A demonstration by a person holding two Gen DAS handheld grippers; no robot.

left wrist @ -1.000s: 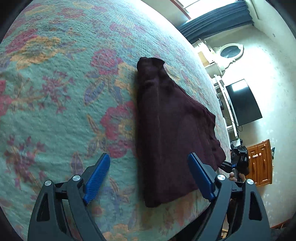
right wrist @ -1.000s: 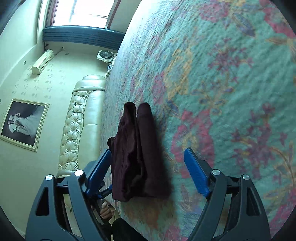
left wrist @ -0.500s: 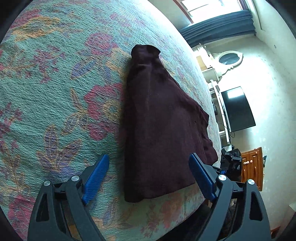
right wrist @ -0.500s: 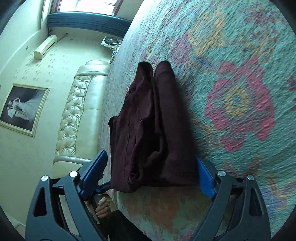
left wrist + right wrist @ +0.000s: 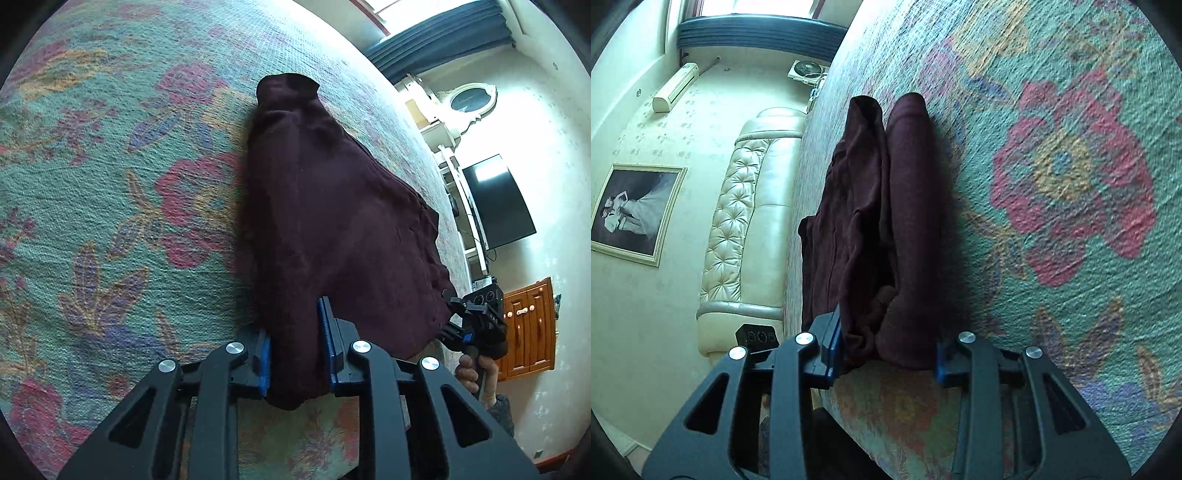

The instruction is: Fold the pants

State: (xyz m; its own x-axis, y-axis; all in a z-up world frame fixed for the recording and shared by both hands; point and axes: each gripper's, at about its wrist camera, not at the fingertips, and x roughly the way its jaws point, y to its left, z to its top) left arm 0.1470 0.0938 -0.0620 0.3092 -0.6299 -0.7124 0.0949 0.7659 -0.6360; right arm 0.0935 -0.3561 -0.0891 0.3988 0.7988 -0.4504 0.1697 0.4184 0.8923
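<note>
Dark maroon pants lie folded lengthwise on the floral bedspread, close to the bed's near edge. My left gripper is closing, and its blue pads pinch the pants' near left corner. In the right wrist view the pants appear as a narrow doubled bundle. My right gripper is closing too, with its pads pressed on both sides of the bundle's near end. The right gripper also shows at the pants' right corner in the left wrist view, held by a hand.
The bedspread stretches far beyond the pants. A cream tufted headboard stands at one end of the bed. A wall-mounted television and a wooden cabinet are past the other side.
Both grippers moved in over the pants' near end and went from wide open to closed on the cloth. The pants themselves lie where they were.
</note>
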